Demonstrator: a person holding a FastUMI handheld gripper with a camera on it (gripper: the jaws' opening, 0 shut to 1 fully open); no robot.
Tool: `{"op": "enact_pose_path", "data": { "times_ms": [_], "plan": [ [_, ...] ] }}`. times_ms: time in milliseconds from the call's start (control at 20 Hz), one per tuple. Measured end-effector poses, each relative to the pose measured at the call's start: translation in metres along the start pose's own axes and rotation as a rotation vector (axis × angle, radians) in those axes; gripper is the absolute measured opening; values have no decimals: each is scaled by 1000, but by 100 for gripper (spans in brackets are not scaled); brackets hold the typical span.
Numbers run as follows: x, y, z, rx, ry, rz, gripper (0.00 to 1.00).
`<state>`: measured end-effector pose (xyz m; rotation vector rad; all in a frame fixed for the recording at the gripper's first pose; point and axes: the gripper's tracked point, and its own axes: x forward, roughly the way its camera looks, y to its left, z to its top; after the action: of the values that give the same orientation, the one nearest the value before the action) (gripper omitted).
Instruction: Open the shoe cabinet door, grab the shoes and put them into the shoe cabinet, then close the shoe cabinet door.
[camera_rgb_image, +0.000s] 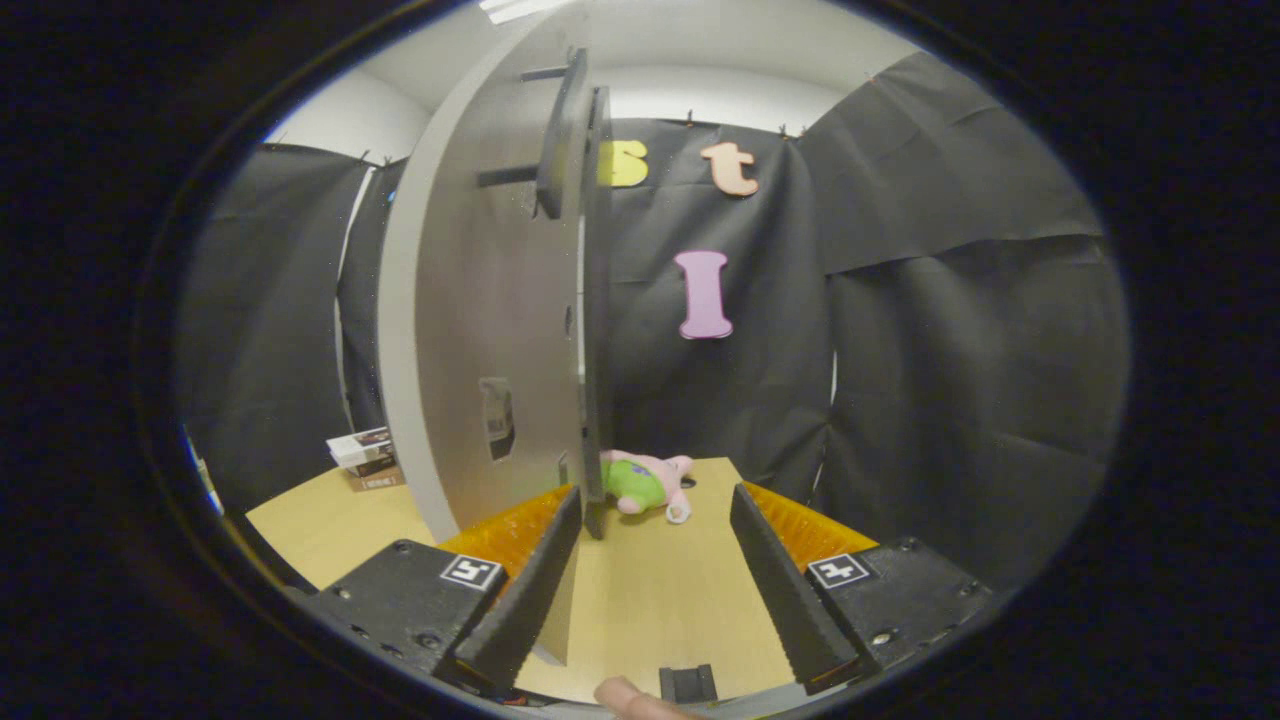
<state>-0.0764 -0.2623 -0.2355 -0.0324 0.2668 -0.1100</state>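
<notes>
- Right now I have the gripper (655, 540) with its fingers spread wide, gripping nothing.
- Edge-on between them, nearer the left finger, stands the cabinet door (480, 330), handle (562, 135) high up; I judge I'm nudging it, not pinching.
- Beyond it, a plush toy (645, 483) lies on the table (650, 600); books (362, 455) sit further left.

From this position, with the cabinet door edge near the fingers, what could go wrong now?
1. The gripper is open, and the door edge sits just inside one finger. A push may make that finger slip off the thin edge or scrape it.
2. The plush toy lies on the table just beyond the door's lower corner; a swinging door might catch or drag it.
3. The handle sits high above the fingers, so control is probably weak.
</notes>
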Motion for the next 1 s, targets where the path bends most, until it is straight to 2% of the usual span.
{"op": "enact_pose_path", "data": {
  "times_ms": [450, 1000],
  "plan": [
    [-2, 22, 1, 3, -31, 10, 94],
    [11, 104, -18, 30, 11, 194, 94]
  ]
}}
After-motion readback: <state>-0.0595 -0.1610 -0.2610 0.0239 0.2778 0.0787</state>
